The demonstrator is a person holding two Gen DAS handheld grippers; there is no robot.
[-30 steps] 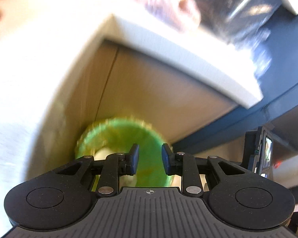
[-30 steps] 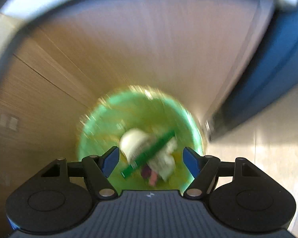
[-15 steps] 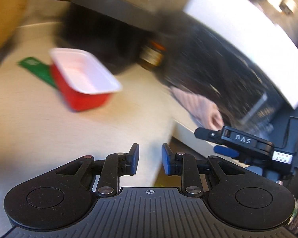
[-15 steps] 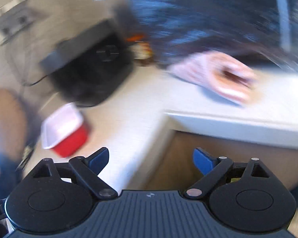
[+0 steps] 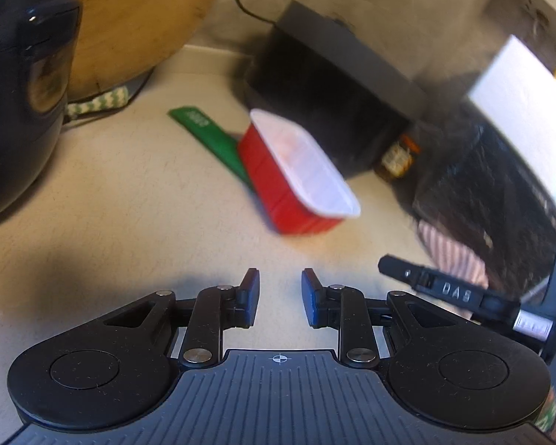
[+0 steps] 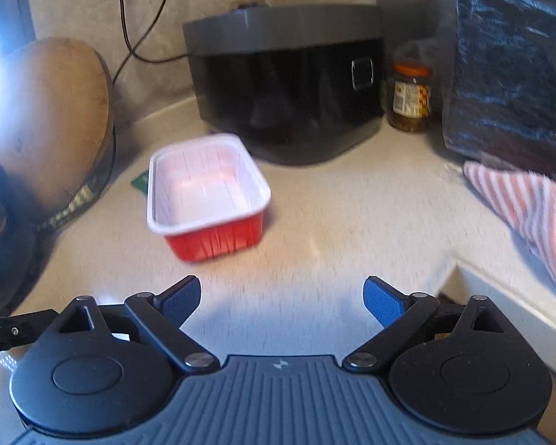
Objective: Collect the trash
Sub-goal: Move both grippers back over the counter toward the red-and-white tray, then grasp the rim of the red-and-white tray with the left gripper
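Left hand-held gripper [image 5: 280,298]: jaws a narrow gap apart, nothing between them, over bare bench [image 5: 137,204]. Right hand-held gripper [image 6: 281,302]: jaws spread wide after opening further just now, nothing between them either.

Task items on the bench, ahead of both grippers:
- red tray [image 6: 207,194], white inside, upright, empty as far as I can see. Not touched by either gripper.
- green wrapper [image 5: 209,137], flat on the bench, far end sticking out left of the tray, near end hidden behind it. In the right view only a corner shows at the tray's far-left.

Other stuff:
- black appliance [image 6: 289,85] just beyond the tray, cable running up the wall.
- jar [image 6: 411,96] with orange lid right of the appliance, contents yellowish, can't tell what.
- striped cloth [image 6: 526,204] on the right near the bench edge.
- round wooden board [image 5: 129,22] at far left, leaning on the wall.
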